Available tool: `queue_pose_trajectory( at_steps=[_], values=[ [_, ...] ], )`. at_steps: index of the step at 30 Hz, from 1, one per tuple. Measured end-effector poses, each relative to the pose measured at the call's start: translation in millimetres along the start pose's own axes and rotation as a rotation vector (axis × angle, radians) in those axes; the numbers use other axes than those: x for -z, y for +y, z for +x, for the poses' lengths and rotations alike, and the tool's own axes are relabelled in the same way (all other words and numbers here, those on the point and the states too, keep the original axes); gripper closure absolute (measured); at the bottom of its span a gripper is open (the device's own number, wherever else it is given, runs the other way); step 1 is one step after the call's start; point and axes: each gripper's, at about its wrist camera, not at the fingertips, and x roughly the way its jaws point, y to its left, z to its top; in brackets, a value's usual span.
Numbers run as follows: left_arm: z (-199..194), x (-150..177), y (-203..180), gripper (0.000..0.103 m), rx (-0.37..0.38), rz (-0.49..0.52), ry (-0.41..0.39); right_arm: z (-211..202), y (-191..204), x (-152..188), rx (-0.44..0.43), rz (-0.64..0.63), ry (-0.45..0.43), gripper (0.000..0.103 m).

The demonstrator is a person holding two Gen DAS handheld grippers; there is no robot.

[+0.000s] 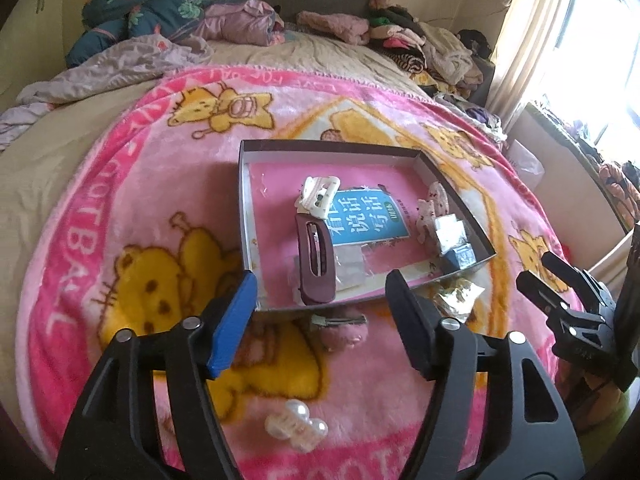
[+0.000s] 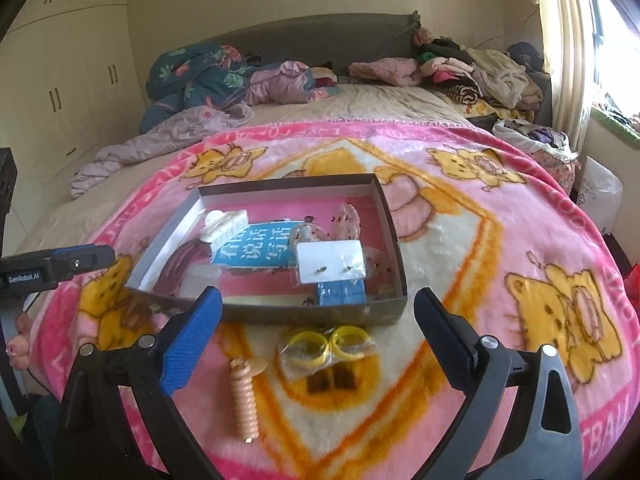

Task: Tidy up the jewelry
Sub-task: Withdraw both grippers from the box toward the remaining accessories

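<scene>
A shallow grey box (image 1: 247,216) (image 2: 394,236) lies on the pink blanket. It holds a white claw clip (image 1: 318,196) (image 2: 224,226), a maroon hair clip (image 1: 316,260) (image 2: 180,268), an earring card (image 2: 330,260) and bagged items. My left gripper (image 1: 320,292) is open and empty, just before the box's near edge. A pearl clip (image 1: 296,426) and a pink hair clip (image 1: 340,326) lie on the blanket near it. My right gripper (image 2: 318,316) is open and empty above bagged yellow rings (image 2: 326,346) and a peach spiral hair tie (image 2: 245,396).
The pink cartoon blanket (image 1: 132,184) (image 2: 500,240) covers a bed. Piled clothes and quilts (image 2: 460,68) lie at the headboard. Wardrobes (image 2: 68,80) stand to the left, a window with curtain (image 2: 568,40) to the right. The other gripper (image 1: 572,300) shows at the left wrist view's right edge.
</scene>
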Motion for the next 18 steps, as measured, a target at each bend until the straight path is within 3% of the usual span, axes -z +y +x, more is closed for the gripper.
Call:
queue_pose_trajectory(
  at_steps=[9, 18],
  values=[
    [-18.1, 18.3, -7.2, 0.031, -0.009, 0.001, -0.027, -23.2, 8.3, 14.2, -0.011, -0.029, -0.011, 0.008],
    [-27.6, 36.8, -9.1, 0.027, -0.02, -0.007, -0.037, -32.3, 14.7, 28.4, -0.031, -0.043, -0.003, 0.008]
  ],
)
